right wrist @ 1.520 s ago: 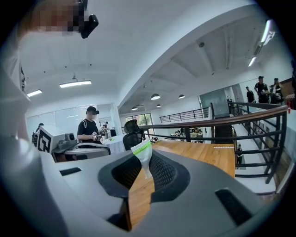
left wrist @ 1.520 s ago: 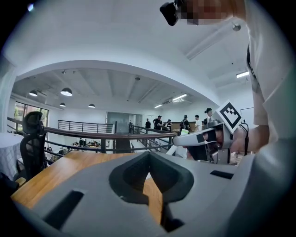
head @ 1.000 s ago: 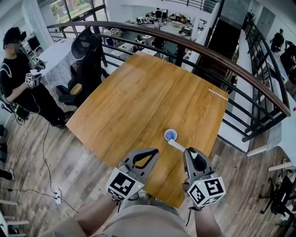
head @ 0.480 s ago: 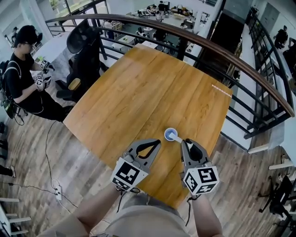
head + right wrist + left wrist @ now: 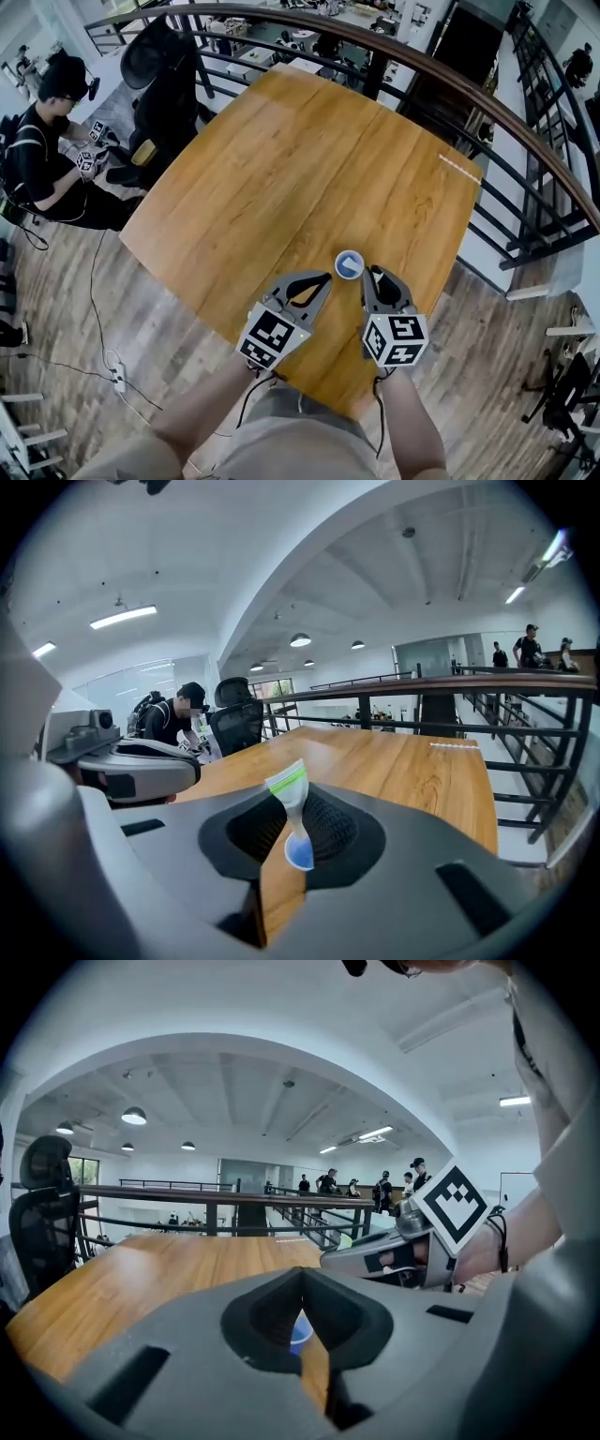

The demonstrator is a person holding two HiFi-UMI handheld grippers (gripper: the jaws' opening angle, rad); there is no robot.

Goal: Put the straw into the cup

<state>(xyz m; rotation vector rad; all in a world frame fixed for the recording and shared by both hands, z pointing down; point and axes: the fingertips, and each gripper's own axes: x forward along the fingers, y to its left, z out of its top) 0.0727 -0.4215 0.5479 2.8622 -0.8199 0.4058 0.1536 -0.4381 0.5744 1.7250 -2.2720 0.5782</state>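
A small blue-and-white cup (image 5: 349,264) stands on the wooden table (image 5: 281,169) near its front edge. My right gripper (image 5: 375,274) is shut on a white straw (image 5: 290,803) with a green band. The straw runs forward from the tips, and its far end lies over the cup (image 5: 299,853); I cannot tell whether it is inside. My left gripper (image 5: 323,277) sits just left of the cup, tips together, holding nothing. Through its jaws in the left gripper view I see the cup (image 5: 300,1333) and, to the right, the right gripper (image 5: 375,1260).
A black railing (image 5: 487,122) curves round the table's far and right sides. A black office chair (image 5: 173,84) stands at the far left, and a person (image 5: 47,141) sits beyond it. A thin white strip (image 5: 459,169) lies near the table's right edge.
Both grippers have come down and forward toward the cup. The straw's far end, short of the cup before, now lies over its mouth.
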